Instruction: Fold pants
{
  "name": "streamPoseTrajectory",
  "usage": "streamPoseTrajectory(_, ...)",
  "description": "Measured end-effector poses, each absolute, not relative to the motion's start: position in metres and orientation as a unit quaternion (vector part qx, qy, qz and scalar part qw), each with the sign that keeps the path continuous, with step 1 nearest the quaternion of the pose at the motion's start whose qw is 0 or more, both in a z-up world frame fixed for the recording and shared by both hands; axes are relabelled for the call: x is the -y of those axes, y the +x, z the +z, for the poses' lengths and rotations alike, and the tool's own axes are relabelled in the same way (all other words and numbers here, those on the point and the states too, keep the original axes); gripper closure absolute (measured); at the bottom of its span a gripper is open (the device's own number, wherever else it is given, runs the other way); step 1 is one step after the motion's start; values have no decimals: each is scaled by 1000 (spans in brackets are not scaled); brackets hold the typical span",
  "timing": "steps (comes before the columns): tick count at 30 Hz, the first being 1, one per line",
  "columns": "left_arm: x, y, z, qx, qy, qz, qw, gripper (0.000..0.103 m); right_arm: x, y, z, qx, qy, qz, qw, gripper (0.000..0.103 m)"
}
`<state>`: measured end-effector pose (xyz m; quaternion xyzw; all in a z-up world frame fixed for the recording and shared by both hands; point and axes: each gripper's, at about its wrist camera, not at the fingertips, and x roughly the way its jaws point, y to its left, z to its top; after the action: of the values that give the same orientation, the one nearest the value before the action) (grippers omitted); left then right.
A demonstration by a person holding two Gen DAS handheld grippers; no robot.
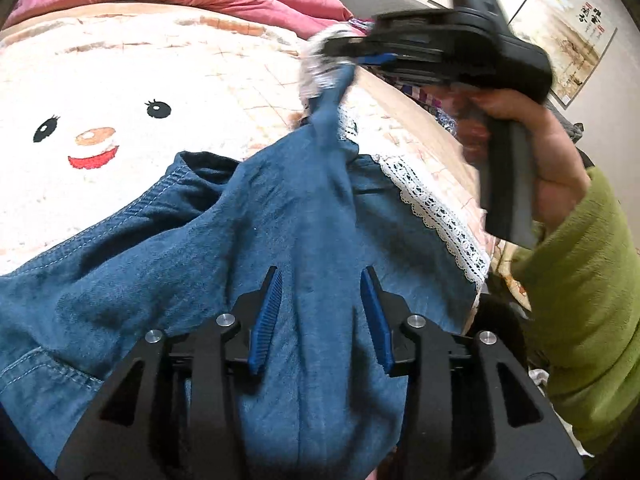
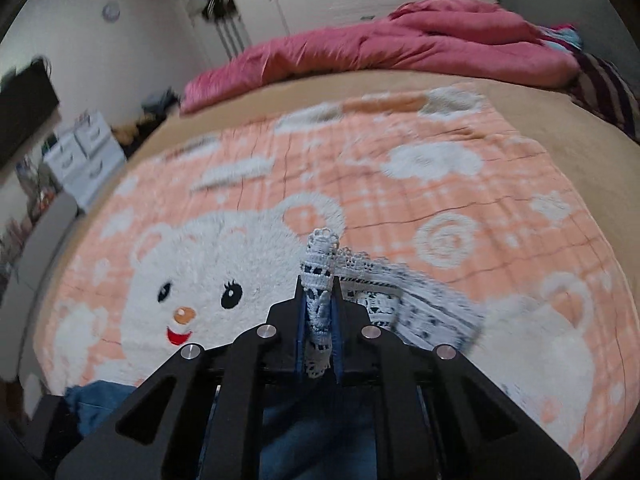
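Blue denim pants with white lace hem (image 1: 248, 240) on peach bear-print blanket (image 1: 120, 80), left gripper (image 1: 320, 308) released above denim, right gripper (image 2: 318, 312) clenched on lace, seam visible only in left wrist view

I count one pair of blue pants (image 1: 224, 248) with one lace hem (image 2: 320, 280), one bear blanket (image 2: 400, 184) on one bed (image 2: 560, 120), one pink duvet (image 2: 380, 48) at twelve o'clock, and two wall pictures (image 1: 560, 32) at one o'clock.
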<state>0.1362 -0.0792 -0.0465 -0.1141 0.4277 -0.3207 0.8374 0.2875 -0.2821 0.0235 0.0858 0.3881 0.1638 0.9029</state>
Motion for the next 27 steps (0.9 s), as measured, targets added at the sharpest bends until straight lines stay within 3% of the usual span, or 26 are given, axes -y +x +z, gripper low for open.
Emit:
streamPoseTrajectory(3, 82, 137, -45, -422, -104, -320, 842, 76, 305, 274, 30, -376, 113, 160, 906, 94)
streamPoseTrajectory(5, 85, 132, -45, -419, -98, -327, 841, 94, 315, 268, 30, -375, 128, 158, 905, 94)
streamPoseTrajectory(7, 88, 128, -41, -415, -91, -341, 838, 102, 326, 262, 30, -374, 141, 154, 904, 94)
streamPoseTrajectory(14, 101, 104, -22, -372, -32, -371, 850, 103, 361, 227, 32, -357, 188, 135, 905, 95)
streamPoseTrajectory(27, 90, 88, -7, -371, -1, -414, 831, 103, 418, 107, -6, -369, 255, 94, 889, 95)
